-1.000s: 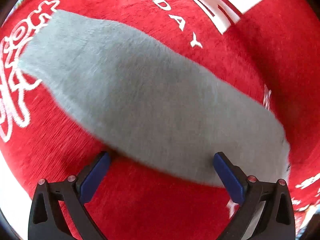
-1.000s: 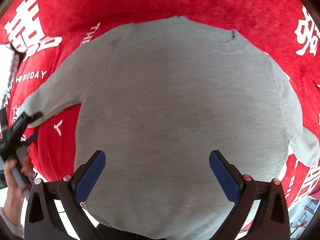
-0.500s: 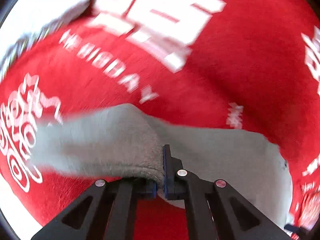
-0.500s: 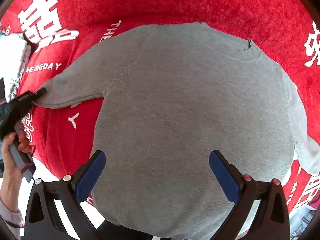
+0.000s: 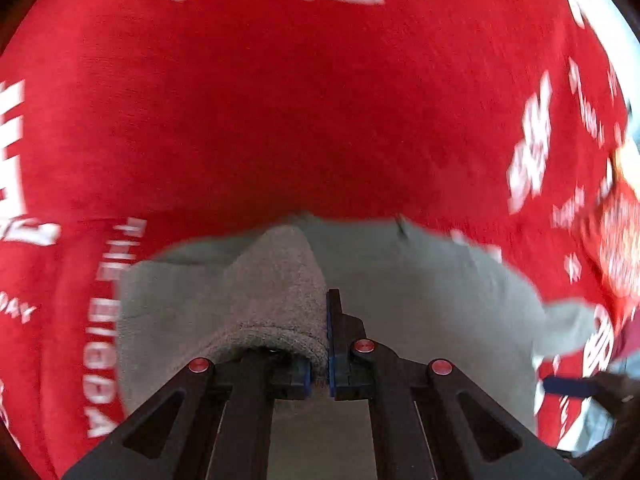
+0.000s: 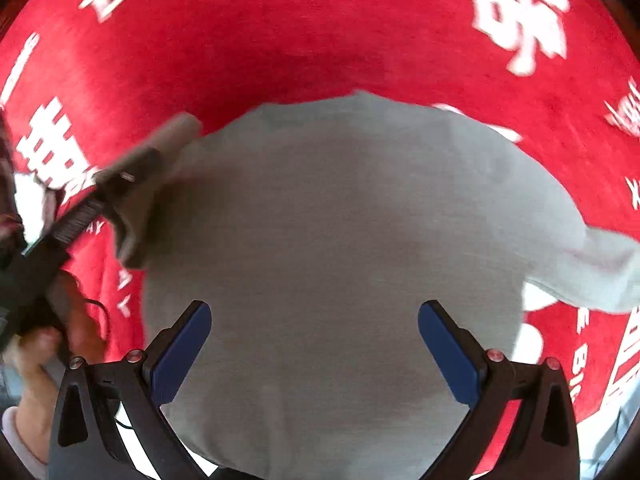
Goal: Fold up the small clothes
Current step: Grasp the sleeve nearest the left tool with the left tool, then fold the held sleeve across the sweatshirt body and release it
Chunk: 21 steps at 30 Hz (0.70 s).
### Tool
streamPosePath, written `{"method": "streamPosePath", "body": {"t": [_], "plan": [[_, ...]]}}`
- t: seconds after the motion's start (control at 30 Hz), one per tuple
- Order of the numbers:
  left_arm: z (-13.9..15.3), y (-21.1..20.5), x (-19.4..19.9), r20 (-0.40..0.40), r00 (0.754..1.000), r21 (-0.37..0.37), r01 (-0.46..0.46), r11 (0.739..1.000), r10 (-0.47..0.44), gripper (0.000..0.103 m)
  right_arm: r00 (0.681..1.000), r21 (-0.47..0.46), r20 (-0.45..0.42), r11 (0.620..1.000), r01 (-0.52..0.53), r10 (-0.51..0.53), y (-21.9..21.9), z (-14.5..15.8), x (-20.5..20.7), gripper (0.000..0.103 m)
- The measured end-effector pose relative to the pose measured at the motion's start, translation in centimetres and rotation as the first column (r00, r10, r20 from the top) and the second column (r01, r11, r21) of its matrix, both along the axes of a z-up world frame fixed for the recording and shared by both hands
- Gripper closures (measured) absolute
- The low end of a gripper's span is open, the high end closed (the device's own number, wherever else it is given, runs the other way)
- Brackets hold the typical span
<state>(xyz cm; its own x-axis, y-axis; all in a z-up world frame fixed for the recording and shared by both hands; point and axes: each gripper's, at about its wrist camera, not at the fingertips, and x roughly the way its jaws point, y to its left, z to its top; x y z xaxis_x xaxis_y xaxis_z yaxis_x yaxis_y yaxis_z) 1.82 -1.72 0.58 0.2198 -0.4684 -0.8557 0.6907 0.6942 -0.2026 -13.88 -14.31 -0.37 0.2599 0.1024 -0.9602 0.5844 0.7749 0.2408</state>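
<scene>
sweater (image 6: 340, 248) on cloth (image 6: 280, 40), sleeve (image 5: 280, 280) over body

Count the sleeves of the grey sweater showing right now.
2. One sleeve is pinched in the left gripper over the grey sweater; the other sleeve lies out right.

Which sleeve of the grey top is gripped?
The sleeve beside the left gripper, pinched at its cuff; the other sleeve lies loose on the cloth.

blurred: white lettering (image 5: 528, 152) | cut off: sweater hem (image 6: 320, 460) | hidden: left claw (image 5: 319, 360) pad tips
</scene>
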Motion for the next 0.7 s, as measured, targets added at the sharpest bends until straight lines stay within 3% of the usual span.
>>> {"method": "streamPosePath", "body": {"t": [0.07,0.17,0.23,0.27,0.3,0.43,0.53,0.57,0.67,0.7], "plan": [[-2.5,-2.9,-2.1,-0.014,0.998,0.087,0.063,0.994,-0.062,0.097,0.999,0.01,-0.022,0.999,0.031,-0.031,-1.5,-0.9,-1.5,0.0],[-4.8,-4.0,-4.3,-0.025,0.994,0.17,0.108,0.98,-0.105,0.097,0.996,0.032,-0.044,0.997,0.074,-0.072,-3.0,-2.2,-3.5,0.0],[-5.6,-3.9,-4.8,-0.035,0.993,0.217,0.12,0.969,-0.115,0.074,0.995,0.05,-0.051,0.995,0.091,-0.089,-3.3,-2.8,-4.3,0.0],[-5.4,-3.5,-4.9,-0.038,0.994,0.22,0.113,0.969,-0.107,0.037,0.995,0.064,-0.05,0.994,0.094,-0.091,-3.3,-3.0,-4.4,0.0],[-5.2,-2.6,-4.9,-0.034,0.995,0.221,0.097,0.97,-0.092,0.013,0.995,0.079,-0.046,0.993,0.09,-0.086,-3.1,-3.1,-4.3,0.0],[-0.8,1.7,-4.5,0.02,0.997,0.175,0.064,0.982,-0.069,0.013,1.0,0.063,-0.015,0.998,-0.002,0.003,-1.8,-2.7,-2.6,0.0],[1.5,6.2,-2.7,0.11,0.994,0.192,-0.031,0.981,0.01,0.013,0.981,-0.049,0.028,0.981,-0.188,0.19,1.4,-1.0,1.1,0.0],[1.6,7.9,-1.8,0.13,0.991,0.217,-0.065,0.974,0.037,0.013,0.972,-0.073,0.036,0.971,-0.227,0.23,2.4,-0.6,1.9,0.0],[-0.4,11.6,1.4,0.148,0.983,0.358,-0.156,0.92,0.109,0.013,0.921,-0.165,0.043,0.912,-0.376,0.387,6.3,-0.4,6.0,0.0],[-1.4,12.4,2.2,0.128,0.983,0.388,-0.173,0.905,0.133,0.013,0.893,-0.214,0.026,0.875,-0.434,0.449,7.9,-0.9,7.5,0.0]]}}
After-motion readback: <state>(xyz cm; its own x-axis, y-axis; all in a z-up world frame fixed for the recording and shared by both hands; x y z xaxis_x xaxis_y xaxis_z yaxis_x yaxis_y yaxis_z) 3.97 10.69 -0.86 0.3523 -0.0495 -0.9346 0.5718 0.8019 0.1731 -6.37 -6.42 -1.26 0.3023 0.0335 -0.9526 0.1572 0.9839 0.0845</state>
